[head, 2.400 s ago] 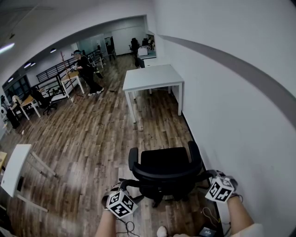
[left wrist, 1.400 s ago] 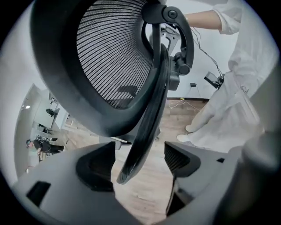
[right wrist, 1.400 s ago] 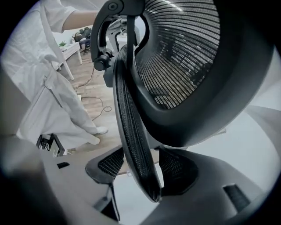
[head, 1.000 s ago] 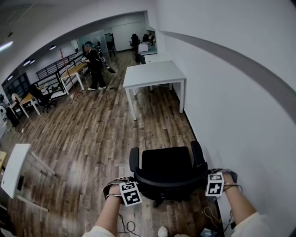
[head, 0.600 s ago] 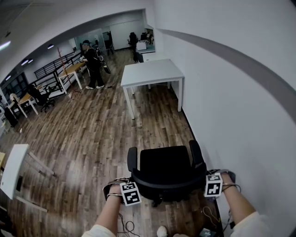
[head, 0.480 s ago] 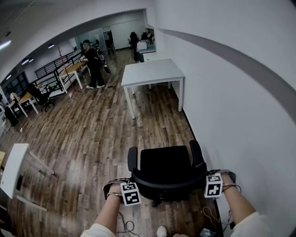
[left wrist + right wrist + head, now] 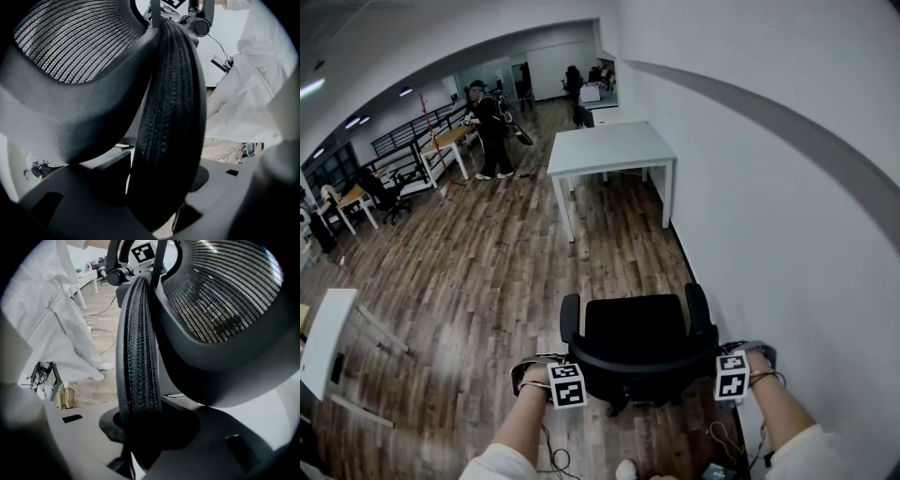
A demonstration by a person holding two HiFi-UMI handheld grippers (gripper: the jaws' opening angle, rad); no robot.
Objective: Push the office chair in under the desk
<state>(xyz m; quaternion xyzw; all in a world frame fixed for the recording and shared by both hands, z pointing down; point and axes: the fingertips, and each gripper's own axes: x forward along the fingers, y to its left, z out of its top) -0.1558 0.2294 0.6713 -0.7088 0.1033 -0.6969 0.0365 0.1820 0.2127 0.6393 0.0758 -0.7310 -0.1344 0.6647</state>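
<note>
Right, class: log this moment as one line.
left gripper: shut on chair back | right gripper: shut on chair back | chair: well short of desk, not under it

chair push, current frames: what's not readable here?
Office chair base and casters: head view, mostly hidden under its seat and backrest.
Desk: absent from both gripper views; the backrest fills them.
Left gripper and right gripper jaw tips: head view, covered by the marker cubes; each gripper view shows a grip on the backrest rim.
Cables by the person's feet: head view, cut off at the bottom edge.
Distant person: too small.
</note>
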